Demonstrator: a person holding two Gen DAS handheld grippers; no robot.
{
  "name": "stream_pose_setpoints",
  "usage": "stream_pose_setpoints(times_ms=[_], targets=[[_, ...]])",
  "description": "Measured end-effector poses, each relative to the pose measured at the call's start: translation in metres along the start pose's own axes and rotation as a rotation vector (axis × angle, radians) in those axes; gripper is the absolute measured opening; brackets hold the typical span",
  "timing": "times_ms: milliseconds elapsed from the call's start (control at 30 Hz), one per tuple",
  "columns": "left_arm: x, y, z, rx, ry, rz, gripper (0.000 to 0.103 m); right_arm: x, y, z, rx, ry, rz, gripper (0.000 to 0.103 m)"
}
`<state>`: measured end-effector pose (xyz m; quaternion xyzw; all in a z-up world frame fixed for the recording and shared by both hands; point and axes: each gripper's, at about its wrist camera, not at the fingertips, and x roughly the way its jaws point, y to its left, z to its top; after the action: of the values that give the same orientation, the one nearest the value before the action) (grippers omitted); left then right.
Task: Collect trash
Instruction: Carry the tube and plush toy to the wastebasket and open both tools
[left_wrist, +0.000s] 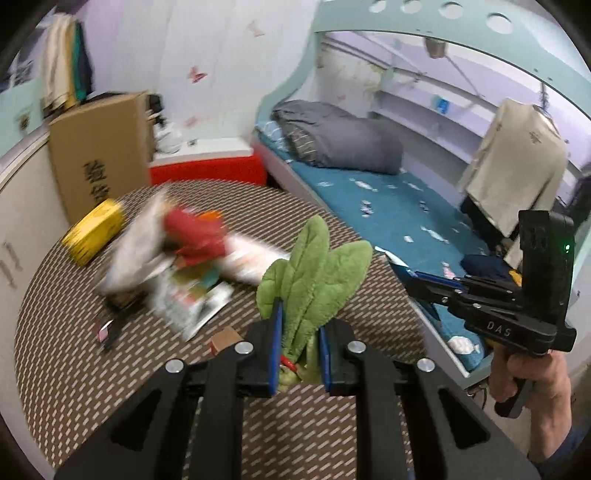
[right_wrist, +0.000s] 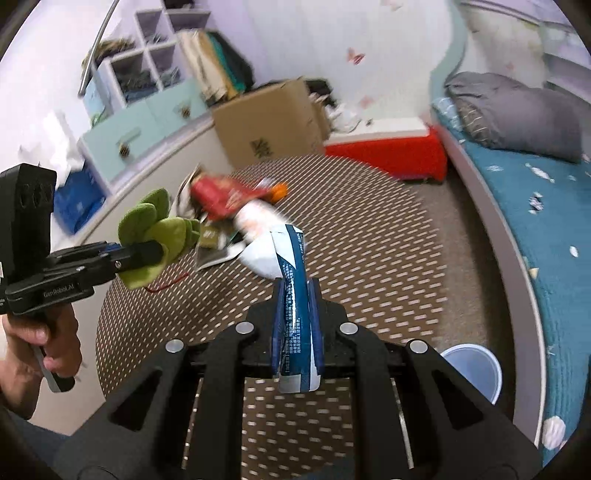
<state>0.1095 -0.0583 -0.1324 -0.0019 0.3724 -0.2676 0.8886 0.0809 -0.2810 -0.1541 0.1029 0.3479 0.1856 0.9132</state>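
Above table (right_wrist: 369, 236): left gripper (left_wrist: 298, 354) clamps plush leaf (left_wrist: 314, 266); right gripper (right_wrist: 297, 332) clamps carton (right_wrist: 295, 295).

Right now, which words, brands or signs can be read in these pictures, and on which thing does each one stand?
"DAS": on the right gripper body.
"GenRoboLAI", roughly; small: on the left gripper body.
Black Chinese characters: on the cardboard box; blurred, not surely readable.
White print on the blue-and-white carton held in the right fingers: too small to read.
Wrappers in the pile: blurred.
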Motion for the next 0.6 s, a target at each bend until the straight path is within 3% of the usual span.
stream_pose_setpoints(times_ms=[267,367,600], targets=[[0.041,-0.079,0.048,0.086,-0.01,-0.123,0.016,-0.057,-0.078,0.008,0.13,-0.122,-0.122,0.013],[0.065,-0.103,0.059,0.09,0.014,-0.169,0.016,-0.074,-0.108,0.003,0.179,-0.142,-0.19,0.013],[0.13,-0.166,0.065,0.133,0.115,-0.255,0.016,-0.085,-0.181,-0.017,0.345,-0.141,-0.258,0.013]])
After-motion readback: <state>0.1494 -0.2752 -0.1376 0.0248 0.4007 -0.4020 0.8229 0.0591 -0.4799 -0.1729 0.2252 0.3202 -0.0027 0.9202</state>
